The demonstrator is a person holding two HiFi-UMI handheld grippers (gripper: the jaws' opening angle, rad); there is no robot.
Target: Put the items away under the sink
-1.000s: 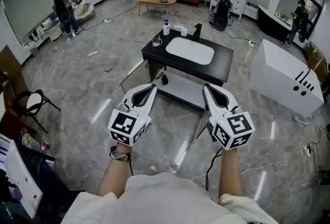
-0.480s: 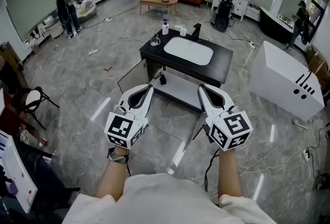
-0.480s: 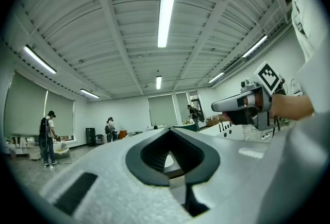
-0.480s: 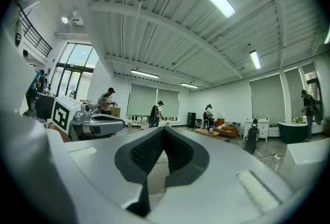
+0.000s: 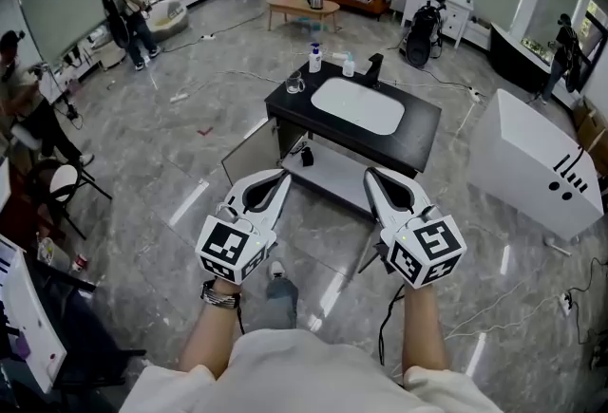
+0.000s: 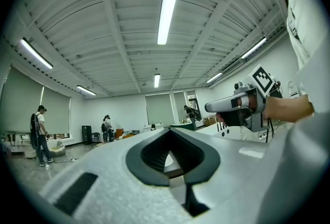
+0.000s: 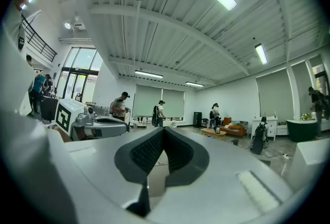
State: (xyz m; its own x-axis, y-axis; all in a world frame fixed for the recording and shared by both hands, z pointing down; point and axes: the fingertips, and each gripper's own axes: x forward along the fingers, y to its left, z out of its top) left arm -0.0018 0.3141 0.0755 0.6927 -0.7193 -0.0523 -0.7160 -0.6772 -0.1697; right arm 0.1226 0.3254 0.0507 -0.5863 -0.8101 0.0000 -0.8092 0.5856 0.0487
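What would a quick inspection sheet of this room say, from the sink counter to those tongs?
Surface: black sink counter with a white basin.
Job's things: white bottle, small bottle and glass along the counter's far edge; cabinet door open; small dark item on the shelf below.
Clutter: a small reddish scrap on the floor left of the sink.
Grippers: left tongs and right tongs both shut and empty, short of the sink.
Cables: black cable hanging under the right tongs; floor cable at the right.
Surroundings: people at work, coffee table, white box.
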